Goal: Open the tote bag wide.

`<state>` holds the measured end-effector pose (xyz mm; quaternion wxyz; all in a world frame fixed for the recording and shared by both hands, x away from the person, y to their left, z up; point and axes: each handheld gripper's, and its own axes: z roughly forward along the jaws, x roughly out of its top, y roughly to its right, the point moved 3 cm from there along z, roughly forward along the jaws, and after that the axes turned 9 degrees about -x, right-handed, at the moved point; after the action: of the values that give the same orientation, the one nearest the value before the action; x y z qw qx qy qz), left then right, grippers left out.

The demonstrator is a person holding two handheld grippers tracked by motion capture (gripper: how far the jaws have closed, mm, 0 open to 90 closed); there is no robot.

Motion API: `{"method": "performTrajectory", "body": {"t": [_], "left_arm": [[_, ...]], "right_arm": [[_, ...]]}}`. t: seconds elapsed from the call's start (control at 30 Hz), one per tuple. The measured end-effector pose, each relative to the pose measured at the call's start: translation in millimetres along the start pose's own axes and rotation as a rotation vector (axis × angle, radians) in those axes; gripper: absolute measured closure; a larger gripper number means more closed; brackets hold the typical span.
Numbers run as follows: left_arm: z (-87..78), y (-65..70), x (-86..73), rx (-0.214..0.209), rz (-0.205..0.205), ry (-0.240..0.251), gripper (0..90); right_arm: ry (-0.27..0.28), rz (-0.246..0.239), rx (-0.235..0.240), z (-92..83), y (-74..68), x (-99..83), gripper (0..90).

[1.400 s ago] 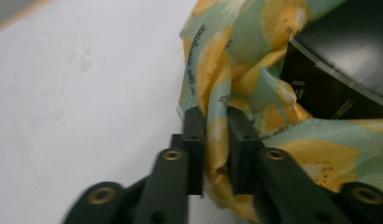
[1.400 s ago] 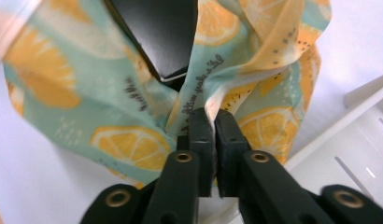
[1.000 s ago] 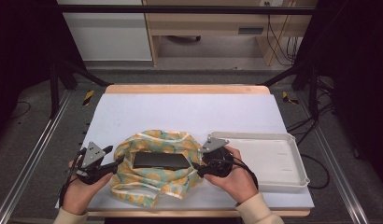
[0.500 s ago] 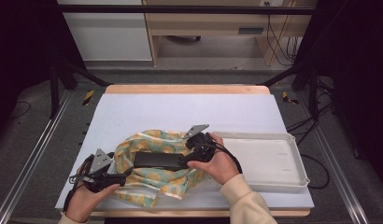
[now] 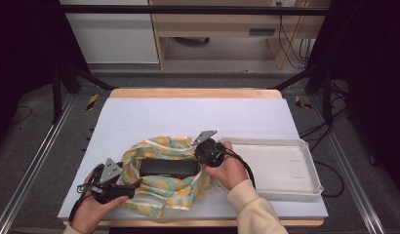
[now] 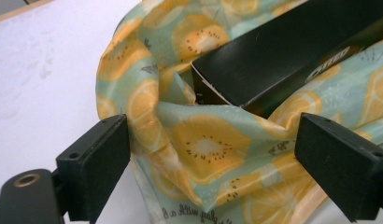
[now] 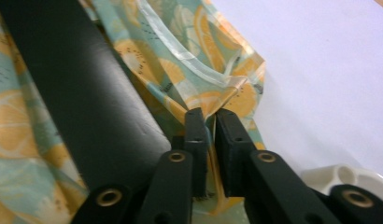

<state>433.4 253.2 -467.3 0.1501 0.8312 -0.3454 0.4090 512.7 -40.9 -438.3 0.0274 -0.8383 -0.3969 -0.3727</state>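
On the surface (image 5: pixel 154 117), beside the tray (image 5: pixel 305 165), the cloth (image 5: pixel 164 192) lies bunched under the black box (image 5: pixel 169 167). The right claw (image 7: pixel 207 128) has crossed to the cloth's far edge and just closed, pinching a fold. The left claw (image 6: pixel 213 163) has just opened wide, cloth lying between its jaws ungripped. Wrapping likely proceeds from the right.

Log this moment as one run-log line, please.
left tongs: open, straddling cloth edge | right tongs: just closed, shut on cloth | black box: lying on cloth | white tray: right of cloth
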Motion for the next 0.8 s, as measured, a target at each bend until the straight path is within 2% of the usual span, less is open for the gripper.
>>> {"method": "performTrajectory", "body": {"t": [0.1,0.23,0.33,0.43,0.6,0.73,0.8], "left_arm": [[2.3,0.2,-2.1,-0.008,0.008,-0.024,11.8],[6.6,1.8,-4.9,-0.015,0.014,-0.045,14.8],[10.0,2.7,-7.4,-0.024,0.027,-0.071,22.0],[12.4,3.8,-9.4,-0.035,0.034,-0.092,24.9],[12.0,2.3,-9.3,-0.034,0.032,-0.089,25.1],[9.0,-2.6,-8.7,-0.017,0.023,-0.074,23.1],[10.0,-3.3,-10.1,-0.024,0.021,-0.091,28.3]], "right_arm": [[-0.009,0.005,0.004,3.7,3.6,-3.0,89.4],[-0.046,0.003,0.012,10.4,5.5,-8.5,90.0],[-0.067,0.009,0.009,14.5,6.6,-12.2,90.0],[-0.077,0.001,0.012,17.0,7.2,-14.0,90.0],[-0.07,-0.001,0.011,16.7,7.0,-13.4,90.0],[-0.076,-0.012,0.015,17.6,6.3,-14.1,90.0],[-0.087,-0.023,0.014,19.3,5.8,-14.6,90.0]]}}
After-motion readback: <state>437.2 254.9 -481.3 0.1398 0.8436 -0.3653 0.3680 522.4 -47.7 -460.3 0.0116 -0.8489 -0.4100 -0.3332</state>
